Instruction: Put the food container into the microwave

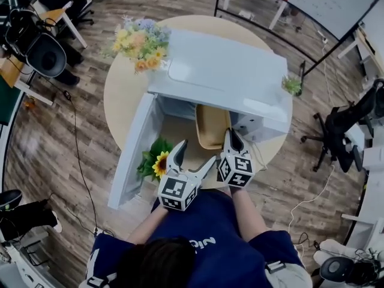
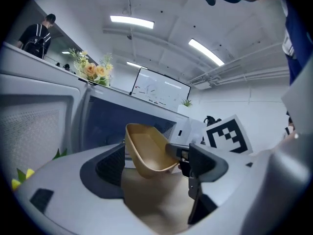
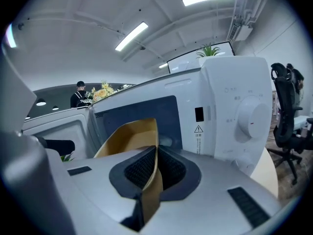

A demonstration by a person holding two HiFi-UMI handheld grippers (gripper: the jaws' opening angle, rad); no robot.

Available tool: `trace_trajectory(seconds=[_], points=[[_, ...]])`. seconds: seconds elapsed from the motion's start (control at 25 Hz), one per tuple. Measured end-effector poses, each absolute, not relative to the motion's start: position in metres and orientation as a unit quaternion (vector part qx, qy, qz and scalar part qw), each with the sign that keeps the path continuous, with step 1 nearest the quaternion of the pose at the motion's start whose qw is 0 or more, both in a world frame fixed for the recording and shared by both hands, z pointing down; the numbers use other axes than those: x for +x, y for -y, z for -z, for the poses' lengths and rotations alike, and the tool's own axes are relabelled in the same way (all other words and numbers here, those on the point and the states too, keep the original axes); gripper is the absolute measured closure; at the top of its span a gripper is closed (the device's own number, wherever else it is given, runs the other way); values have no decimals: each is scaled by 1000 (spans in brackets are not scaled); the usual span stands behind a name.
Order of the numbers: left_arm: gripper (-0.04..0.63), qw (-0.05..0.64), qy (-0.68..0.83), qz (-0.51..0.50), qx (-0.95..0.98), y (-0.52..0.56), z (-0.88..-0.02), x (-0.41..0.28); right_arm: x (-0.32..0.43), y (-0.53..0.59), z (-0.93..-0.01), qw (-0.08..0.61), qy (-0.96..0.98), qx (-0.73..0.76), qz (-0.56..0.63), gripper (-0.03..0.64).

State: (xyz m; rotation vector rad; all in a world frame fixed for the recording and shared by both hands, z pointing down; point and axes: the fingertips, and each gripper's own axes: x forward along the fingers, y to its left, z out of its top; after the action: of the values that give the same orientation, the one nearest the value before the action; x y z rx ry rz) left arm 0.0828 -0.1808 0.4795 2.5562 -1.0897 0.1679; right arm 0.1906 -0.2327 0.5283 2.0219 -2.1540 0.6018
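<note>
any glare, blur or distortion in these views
Head view: even light, dark corners, soft sheen on the microwave top. Left gripper view: fisheye curving, ceiling lights blown out, near jaws soft. Right gripper view: same curving, food container edge blurred close up.

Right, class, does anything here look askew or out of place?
The food container hangs tilted, pinched by one wall in the right gripper before the open microwave. It looks empty, and no spill shows. Otherwise nothing stands out.

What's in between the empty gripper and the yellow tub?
Nothing stands there. The left gripper view shows only bare tabletop between the left gripper's open jaws and the food container, which the right gripper holds.
</note>
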Motion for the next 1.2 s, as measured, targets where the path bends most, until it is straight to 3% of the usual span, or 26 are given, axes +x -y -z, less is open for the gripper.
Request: trace_trajectory(seconds=[1.2], points=[[198, 161, 435, -86, 882, 215, -478, 69, 185, 357, -563, 105, 712, 668, -190, 591]])
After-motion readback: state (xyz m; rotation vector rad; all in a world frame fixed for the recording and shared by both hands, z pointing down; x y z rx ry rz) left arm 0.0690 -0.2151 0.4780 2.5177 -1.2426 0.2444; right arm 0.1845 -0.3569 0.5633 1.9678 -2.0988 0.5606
